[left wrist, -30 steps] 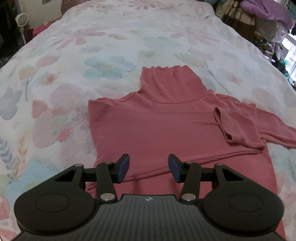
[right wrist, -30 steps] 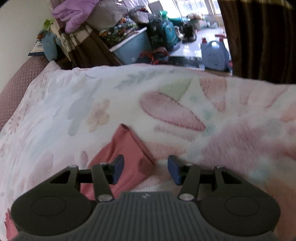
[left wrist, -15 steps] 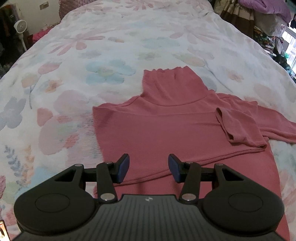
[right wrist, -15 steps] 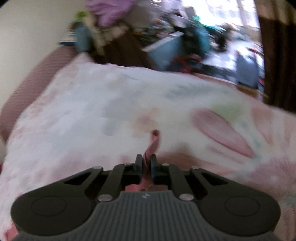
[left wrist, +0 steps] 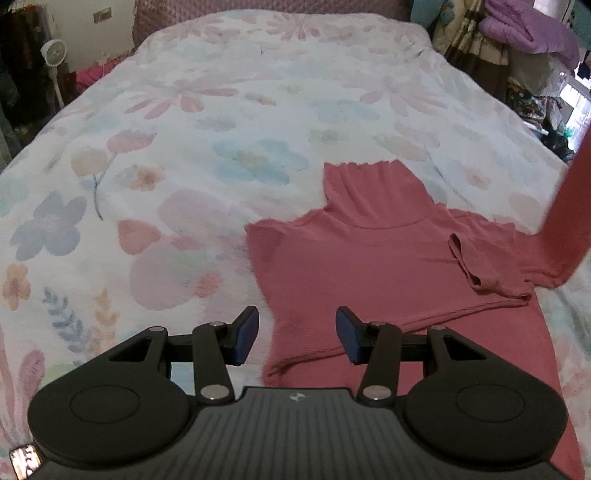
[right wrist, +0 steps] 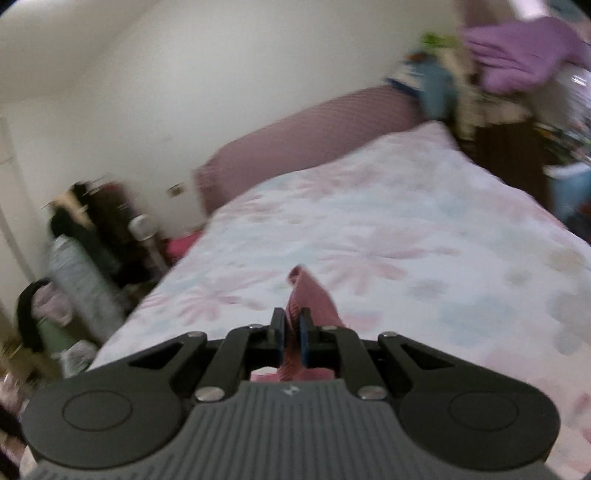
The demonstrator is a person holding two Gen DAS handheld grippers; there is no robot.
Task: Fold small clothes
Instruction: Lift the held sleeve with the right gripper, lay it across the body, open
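Observation:
A pink turtleneck top [left wrist: 369, 258] lies flat on the floral bedspread [left wrist: 221, 147], collar pointing away. One sleeve [left wrist: 480, 266] is folded over the body. The other sleeve [left wrist: 569, 206] is lifted up at the right edge of the left wrist view. My left gripper [left wrist: 297, 338] is open and empty, hovering over the top's near left edge. My right gripper [right wrist: 291, 334] is shut on the sleeve cuff [right wrist: 308, 295], held above the bed.
The headboard [right wrist: 314, 140] is at the far end of the bed. A fan [left wrist: 53, 55] and dark clothes stand off the left side. Piled clothes and a purple item [left wrist: 528, 29] sit beyond the right side.
My right gripper closed on the sleeve cuff, lifted it off the bed and swung left toward the headboard. My left gripper pulled back and shifted left, staying open.

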